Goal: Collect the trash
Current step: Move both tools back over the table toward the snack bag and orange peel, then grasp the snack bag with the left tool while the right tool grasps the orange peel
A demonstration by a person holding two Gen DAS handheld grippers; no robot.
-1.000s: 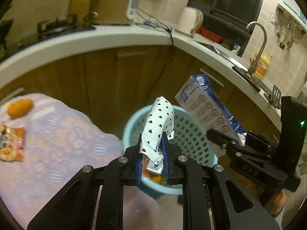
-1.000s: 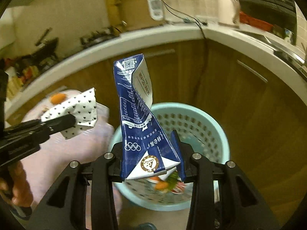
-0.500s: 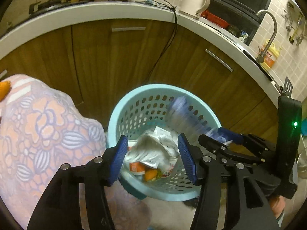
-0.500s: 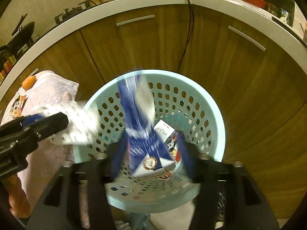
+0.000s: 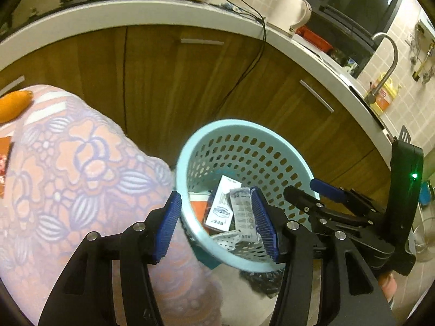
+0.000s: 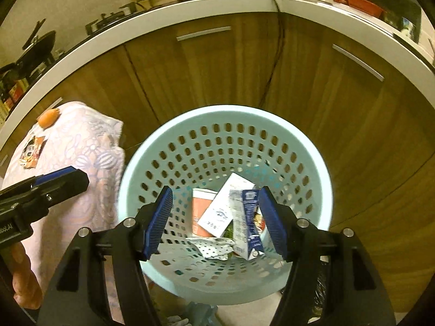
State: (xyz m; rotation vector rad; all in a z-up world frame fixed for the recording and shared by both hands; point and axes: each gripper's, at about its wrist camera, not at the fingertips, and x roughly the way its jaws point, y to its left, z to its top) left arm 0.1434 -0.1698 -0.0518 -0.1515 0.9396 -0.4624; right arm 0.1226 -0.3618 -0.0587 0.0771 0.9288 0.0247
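Where basket [image 6: 225, 116] gapes: cartons [image 6: 248, 222], wrapper [image 6: 212, 245].

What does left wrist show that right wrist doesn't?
Left wrist only: the faucet, the white kettle, and the right gripper, jaws open.

Right wrist only: the left gripper from the side, the frying pan on the stove, and the snack wrapper face up on the cloth.

Both: the teal basket holding the blue milk carton and polka-dot wrapper, plus the floral cloth.
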